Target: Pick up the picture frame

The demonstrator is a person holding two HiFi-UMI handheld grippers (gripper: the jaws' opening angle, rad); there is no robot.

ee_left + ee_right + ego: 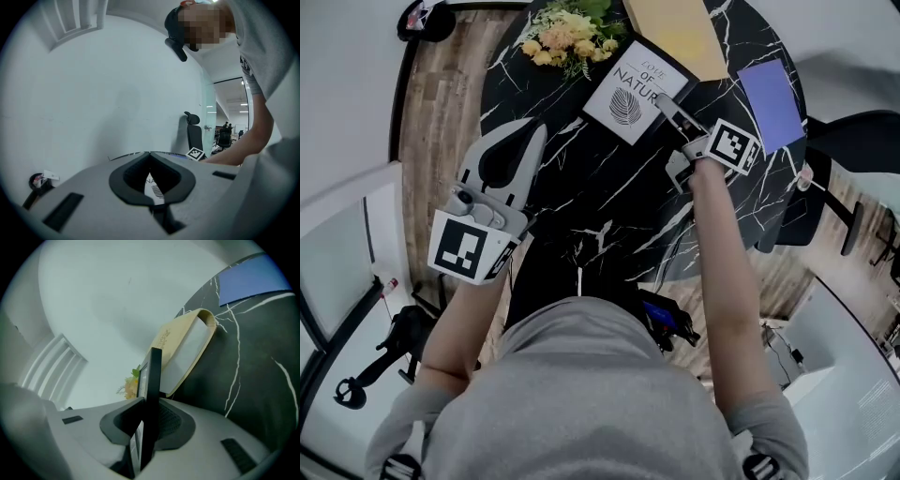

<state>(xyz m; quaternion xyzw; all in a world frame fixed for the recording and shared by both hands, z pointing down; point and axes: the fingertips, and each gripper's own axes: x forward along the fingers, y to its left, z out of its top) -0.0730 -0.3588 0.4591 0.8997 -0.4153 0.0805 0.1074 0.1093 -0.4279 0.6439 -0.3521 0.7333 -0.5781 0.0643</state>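
Okay, status as we see it. The right gripper (148, 405) is clamped on the picture frame (630, 92). In the right gripper view the black frame runs edge-on straight between the jaws, with both pads pressed against it. In the head view the grip sits on the frame's right-hand edge, near the corner closest to the tan board (680, 33). The frame is over the black marble table (581, 192), print side up, showing a white insert with a leaf and lettering. We cannot tell whether it rests on the top or is clear of it.

The left gripper (534, 133) is pinched together with nothing in it. In the left gripper view the tips meet, and through the oval gap behind them we see a bit of the frame's print. It hangs over the table's left part, apart from the frame and pointing roughly toward it. The left marker cube (469, 246) sits by the person's wrist. The right marker cube (733, 143) is just behind the right jaws.

Around the frame:
- Yellow flowers (565, 36) are just beside its far-left corner.
- The tan board lies past its far edge.
- A blue sheet (772, 101) lies to the right, near the table rim.

Wood floor (441, 103) shows left of the table. In the left gripper view an office chair (193, 136) stands by a white wall (93, 93).
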